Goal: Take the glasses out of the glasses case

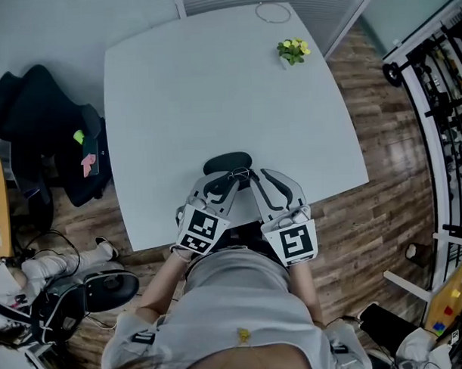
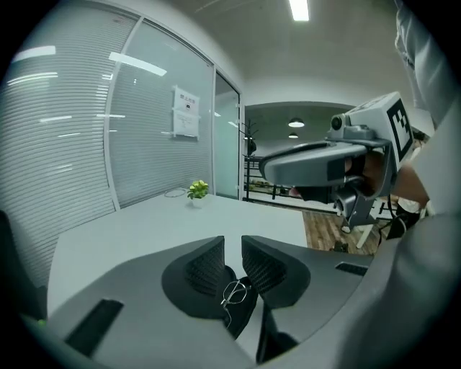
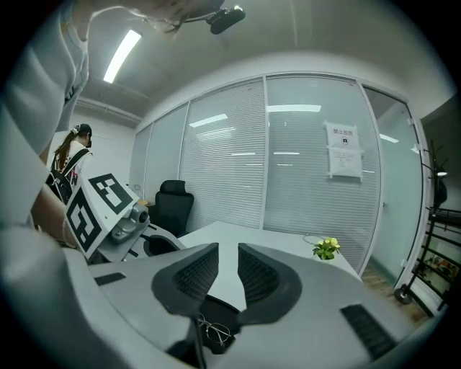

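Observation:
A black glasses case [image 1: 227, 163] lies open near the front edge of the white table [image 1: 212, 90]. Thin wire-framed glasses [image 1: 243, 174] rest at the case's near rim. My left gripper [image 1: 220, 184] and right gripper [image 1: 267, 182] flank them, tips close together. In the left gripper view the jaws [image 2: 232, 249] stand a narrow gap apart with nothing between them, and the glasses [image 2: 234, 292] and case [image 2: 243, 313] sit just below. The right gripper [image 3: 228, 256] shows the same narrow empty gap above the glasses [image 3: 214, 331].
A small potted plant [image 1: 292, 51] and a thin wire ring [image 1: 273, 12] sit at the table's far side. A black office chair [image 1: 47, 126] stands to the left, a metal rack [image 1: 440, 97] to the right. Glass walls with blinds lie beyond.

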{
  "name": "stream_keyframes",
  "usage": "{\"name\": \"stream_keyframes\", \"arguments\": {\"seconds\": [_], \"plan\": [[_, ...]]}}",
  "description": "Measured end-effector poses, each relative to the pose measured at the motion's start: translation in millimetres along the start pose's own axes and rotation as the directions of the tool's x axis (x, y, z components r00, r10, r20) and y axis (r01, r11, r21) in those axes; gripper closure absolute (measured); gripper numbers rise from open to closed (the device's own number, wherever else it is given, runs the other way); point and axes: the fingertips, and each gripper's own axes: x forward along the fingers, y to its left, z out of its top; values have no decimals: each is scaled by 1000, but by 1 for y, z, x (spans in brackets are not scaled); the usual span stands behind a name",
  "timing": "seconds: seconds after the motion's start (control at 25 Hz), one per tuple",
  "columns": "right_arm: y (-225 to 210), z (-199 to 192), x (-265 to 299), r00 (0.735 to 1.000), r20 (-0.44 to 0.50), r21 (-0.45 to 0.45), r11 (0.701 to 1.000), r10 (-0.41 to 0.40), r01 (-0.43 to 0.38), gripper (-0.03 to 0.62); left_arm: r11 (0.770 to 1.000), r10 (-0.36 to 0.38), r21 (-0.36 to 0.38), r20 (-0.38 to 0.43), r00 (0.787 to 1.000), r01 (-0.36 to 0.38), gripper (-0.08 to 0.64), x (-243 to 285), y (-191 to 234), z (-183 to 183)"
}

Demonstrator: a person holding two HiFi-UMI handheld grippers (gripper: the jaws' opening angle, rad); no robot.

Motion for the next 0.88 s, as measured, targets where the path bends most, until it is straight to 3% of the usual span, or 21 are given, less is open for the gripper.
{"name": "stream_keyframes", "arguments": {"seconds": [0.2, 0.44, 0.88], "plan": [[-4, -8, -5, 998, -30, 11, 998, -56, 56, 502, 995, -68, 72, -96, 993, 75, 469, 17, -2, -28], [-9, -17, -13, 990, -57, 33, 991, -126, 128, 502, 973, -128, 164, -204, 971, 163, 469, 36, -4, -59], [-16, -34, -30, 973, -118, 72, 975, -200, 209, 502, 929, -181, 235, -388, 904, 287, 471, 68, -5, -113]]}}
